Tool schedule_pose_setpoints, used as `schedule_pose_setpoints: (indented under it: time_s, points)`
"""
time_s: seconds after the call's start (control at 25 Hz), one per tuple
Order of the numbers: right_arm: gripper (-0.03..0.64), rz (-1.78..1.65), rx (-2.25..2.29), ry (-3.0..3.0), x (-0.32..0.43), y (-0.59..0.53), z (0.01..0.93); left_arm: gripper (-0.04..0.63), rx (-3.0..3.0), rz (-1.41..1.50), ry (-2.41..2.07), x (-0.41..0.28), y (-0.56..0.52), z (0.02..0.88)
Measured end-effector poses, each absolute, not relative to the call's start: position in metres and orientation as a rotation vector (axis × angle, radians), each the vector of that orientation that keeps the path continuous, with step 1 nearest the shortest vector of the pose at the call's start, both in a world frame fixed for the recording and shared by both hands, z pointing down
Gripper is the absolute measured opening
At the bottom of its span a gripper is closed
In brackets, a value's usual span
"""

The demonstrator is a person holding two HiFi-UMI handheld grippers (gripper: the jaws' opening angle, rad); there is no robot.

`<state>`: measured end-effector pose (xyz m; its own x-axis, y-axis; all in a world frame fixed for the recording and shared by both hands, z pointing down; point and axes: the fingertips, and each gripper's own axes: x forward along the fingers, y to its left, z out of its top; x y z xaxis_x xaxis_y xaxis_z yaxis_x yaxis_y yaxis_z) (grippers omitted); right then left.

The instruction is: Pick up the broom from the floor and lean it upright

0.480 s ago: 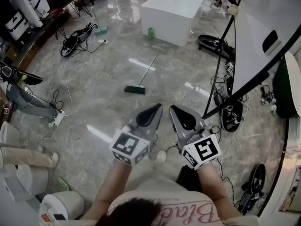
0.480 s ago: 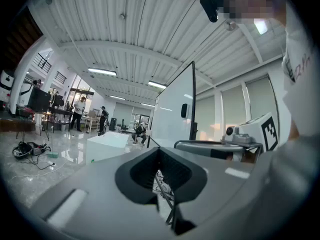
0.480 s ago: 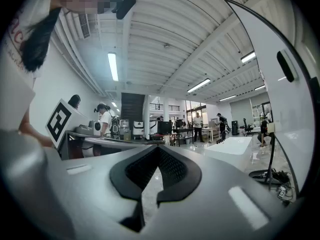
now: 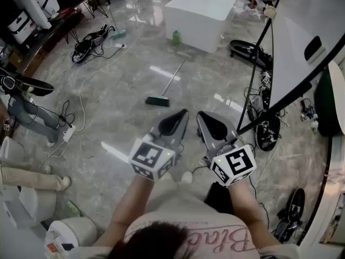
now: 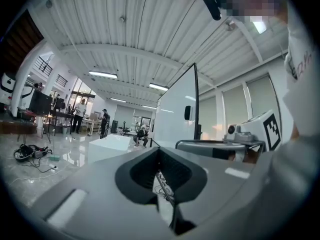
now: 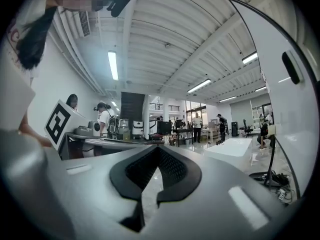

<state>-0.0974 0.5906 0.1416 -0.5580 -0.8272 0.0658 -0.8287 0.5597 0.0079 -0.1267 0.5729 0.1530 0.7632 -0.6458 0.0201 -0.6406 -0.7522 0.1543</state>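
Head view: the left tool (image 4: 182,114) and the right tool (image 4: 200,115) are held side by side and level in front of the person, tips pointing away from the body, each with a marker cube at its rear. Both tools are closed, tip against tip, with nothing between the jaws; the left gripper view (image 5: 159,150) and the right gripper view (image 6: 159,149) show the dark pads meeting at the front and only a sliver of room behind them. The broom (image 4: 170,83) lies flat on the marble floor (image 4: 118,107), well ahead of the tools and apart from both. Its green head (image 4: 157,101) is the end nearer the person, and its pale handle runs obliquely away toward the white surface (image 4: 199,9). A green bottle (image 4: 176,36) stands on the floor just beside the near face of that surface. A whiteboard on a dark stand (image 4: 302,31) rises along the right side of the floor.
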Motion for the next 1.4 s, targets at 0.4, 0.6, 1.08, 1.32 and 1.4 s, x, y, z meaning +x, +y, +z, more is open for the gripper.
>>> schedule_pose_setpoints:
  time_s: [0.4,0.6,1.08,1.32,1.4]
  points:
    - [0.002,-0.019,1.461,-2.714,-0.078,0.589,0.143,0.000,2.778,-0.081,-1.076,-0.122,0.565,0.156]
    - [0.002,0.011,1.474,-2.704,-0.072,0.588,0.151,0.000,2.742,-0.077,-1.113,-0.123,0.570,0.164]
    - [0.002,0.090,1.435,-2.705,-0.078,0.534,0.170,0.000,2.706,-0.053,-1.142,-0.137,0.514,0.176]
    - [0.002,0.100,1.406,-2.707,-0.095,0.473,0.173,0.000,2.716,-0.055,-1.136,-0.152,0.440,0.181]
    - [0.002,0.107,1.414,-2.698,-0.096,0.447,0.174,0.000,2.721,-0.058,-1.126,-0.154,0.410,0.181]
